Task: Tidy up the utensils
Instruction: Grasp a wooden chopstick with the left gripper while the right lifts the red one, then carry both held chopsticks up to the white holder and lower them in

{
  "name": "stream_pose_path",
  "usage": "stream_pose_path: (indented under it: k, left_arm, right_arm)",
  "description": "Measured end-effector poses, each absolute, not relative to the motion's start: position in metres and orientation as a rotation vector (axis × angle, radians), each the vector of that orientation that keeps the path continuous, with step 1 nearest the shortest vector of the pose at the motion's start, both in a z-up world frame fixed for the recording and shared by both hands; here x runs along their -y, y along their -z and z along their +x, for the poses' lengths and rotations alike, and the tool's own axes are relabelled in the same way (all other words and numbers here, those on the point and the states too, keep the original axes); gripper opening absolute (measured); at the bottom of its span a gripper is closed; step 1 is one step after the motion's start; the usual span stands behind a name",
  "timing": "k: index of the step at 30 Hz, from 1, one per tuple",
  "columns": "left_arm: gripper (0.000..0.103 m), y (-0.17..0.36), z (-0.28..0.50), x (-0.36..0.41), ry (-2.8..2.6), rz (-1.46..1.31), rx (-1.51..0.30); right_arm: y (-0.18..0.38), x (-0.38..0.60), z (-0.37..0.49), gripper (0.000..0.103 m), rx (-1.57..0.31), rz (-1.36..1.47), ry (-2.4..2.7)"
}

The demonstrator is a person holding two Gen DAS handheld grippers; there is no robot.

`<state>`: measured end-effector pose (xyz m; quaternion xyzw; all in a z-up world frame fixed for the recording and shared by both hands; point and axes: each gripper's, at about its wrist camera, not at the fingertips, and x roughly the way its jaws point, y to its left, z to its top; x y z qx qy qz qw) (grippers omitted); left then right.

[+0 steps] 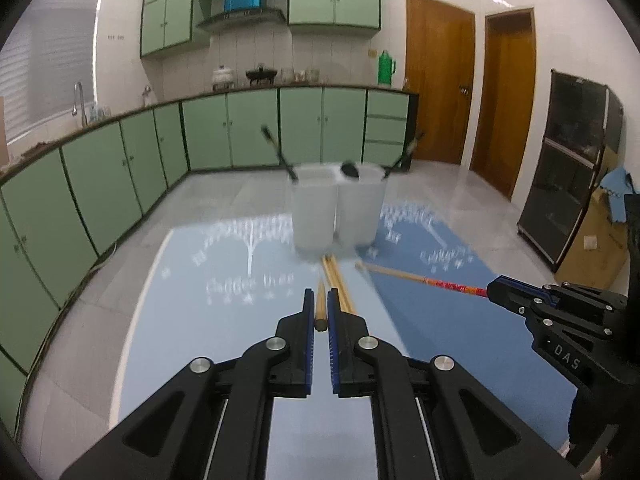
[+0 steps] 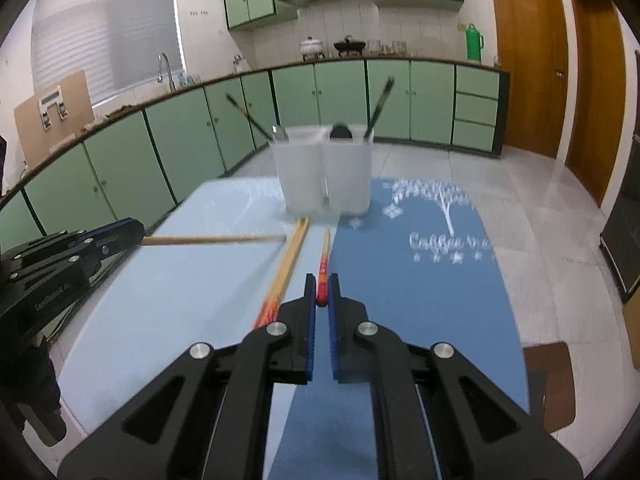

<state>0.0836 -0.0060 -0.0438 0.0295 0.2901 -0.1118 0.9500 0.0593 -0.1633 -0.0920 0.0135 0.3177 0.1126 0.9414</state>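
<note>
Green cabinets (image 1: 248,128) line white-tiled walls (image 1: 256,56); wooden doors (image 1: 436,80) stand beyond grey floor (image 1: 224,200).

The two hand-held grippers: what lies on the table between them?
A pair of wooden chopsticks lies there, between the left hand-held gripper and the right hand-held gripper; the right wrist view shows it.

Home kitchen, green cabinets (image 1: 224,132), sink tap (image 2: 165,70), range hood (image 1: 240,18), pots on counter (image 2: 312,46)

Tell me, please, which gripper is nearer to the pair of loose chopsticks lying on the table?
Left. The left gripper sits right beside the loose chopsticks; the right gripper is off to their right, further away.
</note>
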Motion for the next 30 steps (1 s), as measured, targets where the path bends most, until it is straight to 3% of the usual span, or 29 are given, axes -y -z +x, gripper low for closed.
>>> stream_pose_path:
  k: [30]
  left_arm:
    - [0.006, -0.067, 0.137, 0.020, 0.339, 0.057, -0.375]
  right_arm:
    - [-0.086, 0.171, 0.141, 0.005, -0.494, 0.038, -0.395]
